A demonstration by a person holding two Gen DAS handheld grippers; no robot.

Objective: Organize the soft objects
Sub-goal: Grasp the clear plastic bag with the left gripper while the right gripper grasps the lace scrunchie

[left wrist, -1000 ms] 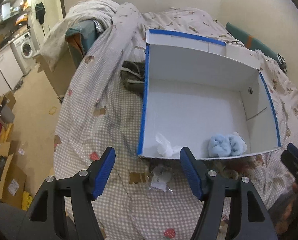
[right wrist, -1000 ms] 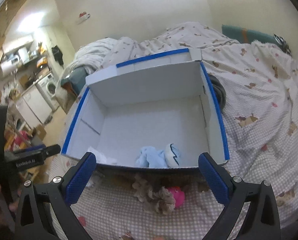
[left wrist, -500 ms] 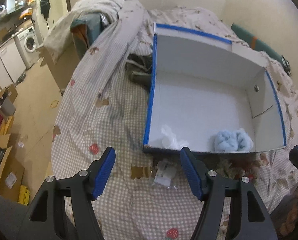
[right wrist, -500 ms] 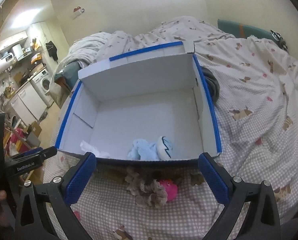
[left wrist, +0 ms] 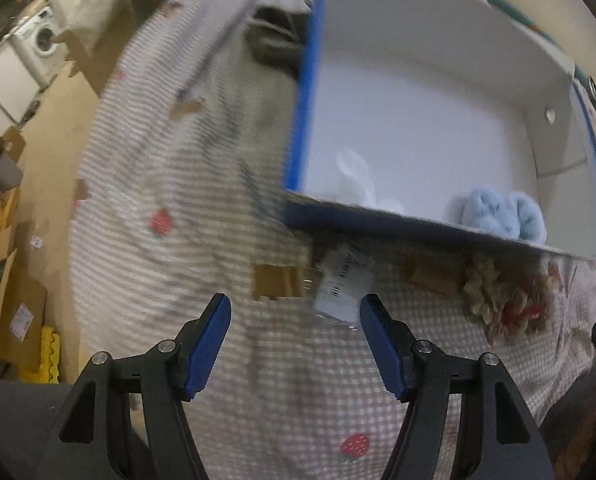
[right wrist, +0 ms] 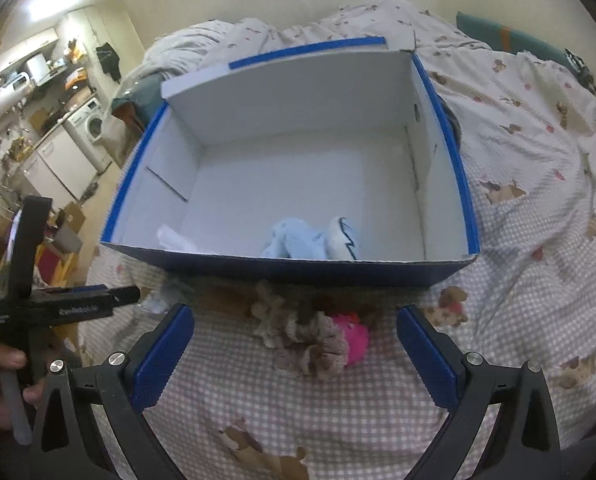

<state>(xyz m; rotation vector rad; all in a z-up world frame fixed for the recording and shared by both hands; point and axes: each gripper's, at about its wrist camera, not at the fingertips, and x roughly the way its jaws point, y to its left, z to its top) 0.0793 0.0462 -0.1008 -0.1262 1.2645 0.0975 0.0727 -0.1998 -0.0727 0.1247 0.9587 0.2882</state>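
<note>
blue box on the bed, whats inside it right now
Inside the blue box, by the near wall: a light blue plush toy, a white soft item with dark markings touching it, and a crumpled white piece toward the left corner. The near wall hides their lower parts.

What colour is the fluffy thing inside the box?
Light blue. The fluffy toy sits by the near wall of the box, clearest in the left wrist view.

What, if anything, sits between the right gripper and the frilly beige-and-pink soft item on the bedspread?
Nothing visible does. The right gripper is open, and the frilly soft item lies on bare bedspread just ahead of its fingers. The box, where it probably goes, stands just behind it.
</note>
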